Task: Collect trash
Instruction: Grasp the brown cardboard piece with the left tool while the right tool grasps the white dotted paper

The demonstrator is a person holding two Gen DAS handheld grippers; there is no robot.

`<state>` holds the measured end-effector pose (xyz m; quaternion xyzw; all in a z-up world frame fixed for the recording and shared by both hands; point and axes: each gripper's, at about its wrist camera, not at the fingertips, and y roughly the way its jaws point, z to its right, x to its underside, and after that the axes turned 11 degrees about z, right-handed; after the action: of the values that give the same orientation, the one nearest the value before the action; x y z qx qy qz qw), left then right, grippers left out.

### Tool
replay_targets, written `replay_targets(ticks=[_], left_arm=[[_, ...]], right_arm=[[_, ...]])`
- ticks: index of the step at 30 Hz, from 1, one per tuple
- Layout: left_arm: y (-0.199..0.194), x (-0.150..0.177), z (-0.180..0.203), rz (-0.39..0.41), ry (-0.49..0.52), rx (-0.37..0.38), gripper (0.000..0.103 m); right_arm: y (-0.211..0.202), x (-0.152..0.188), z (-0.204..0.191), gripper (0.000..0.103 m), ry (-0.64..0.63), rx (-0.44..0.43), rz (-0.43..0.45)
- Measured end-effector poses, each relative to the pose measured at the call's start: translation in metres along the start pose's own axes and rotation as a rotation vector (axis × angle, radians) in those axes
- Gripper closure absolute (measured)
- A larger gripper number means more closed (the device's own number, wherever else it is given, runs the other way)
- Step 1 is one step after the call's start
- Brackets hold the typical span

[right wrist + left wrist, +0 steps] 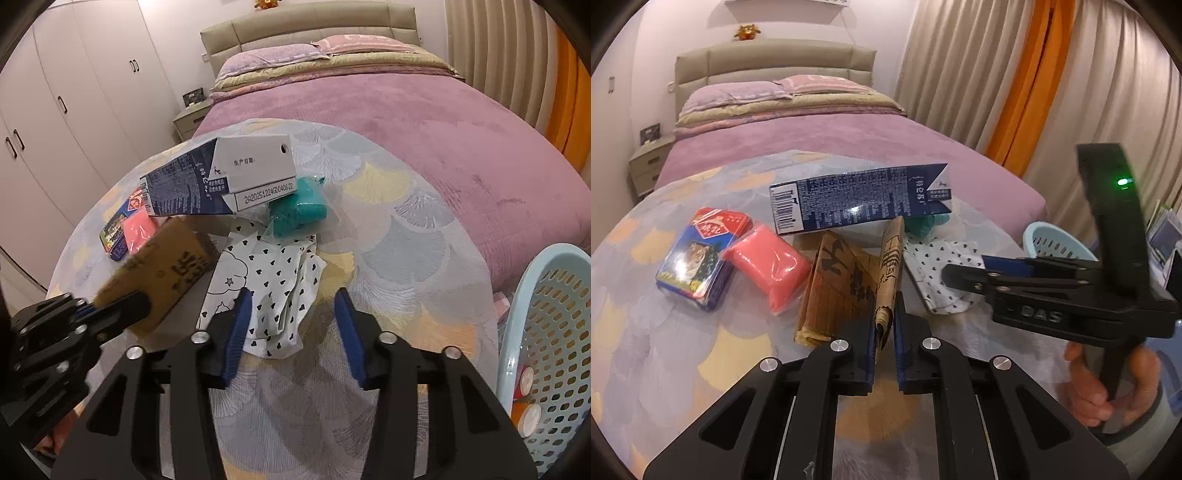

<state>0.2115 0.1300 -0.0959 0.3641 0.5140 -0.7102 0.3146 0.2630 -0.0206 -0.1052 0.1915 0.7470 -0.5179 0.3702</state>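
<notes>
My left gripper point(885, 325) is shut on the near edge of a flattened brown paper bag point(846, 284) with black characters, also in the right wrist view point(162, 273). A blue-and-white carton point(860, 197) rests across the pile behind it. My right gripper point(293, 310) is open, its fingers either side of a crumpled white wrapper with black hearts point(273, 280); that wrapper also shows in the left wrist view point(942, 273). A teal packet point(299, 210) lies beyond the wrapper.
A red-and-blue tin point(698, 254) and a pink packet point(772, 266) lie at the left on the round patterned table point(406, 258). A pale blue perforated basket point(554, 332) holding some items stands at the right. A purple bed point(406, 110) lies behind.
</notes>
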Motion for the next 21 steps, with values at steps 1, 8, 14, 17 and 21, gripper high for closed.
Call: replay_targets(ticks=[1,8,14,17,21], left_arm=[[-0.002,-0.001,-0.001,0.004,-0.006,0.000,0.097],[-0.026,0.001,0.001,0.040,-0.026,-0.014,0.098],[-0.044,0.003,0.009,0.068,-0.036,-0.014,0.098],[-0.051,0.003,0.014,0.078,-0.032,-0.014,0.098],[-0.063,0.004,0.022,0.095,-0.030,-0.011,0.098]], right_arm=[[0.001,0.000,-0.002,0.069,-0.009,-0.001,-0.001],[-0.004,0.005,-0.012,0.094,-0.046,-0.027,-0.007],[-0.026,0.012,-0.016,0.098,-0.058,-0.058,0.006],[-0.040,0.015,-0.020,0.099,-0.065,-0.068,0.017],[-0.060,0.020,-0.025,0.099,-0.070,-0.073,0.035]])
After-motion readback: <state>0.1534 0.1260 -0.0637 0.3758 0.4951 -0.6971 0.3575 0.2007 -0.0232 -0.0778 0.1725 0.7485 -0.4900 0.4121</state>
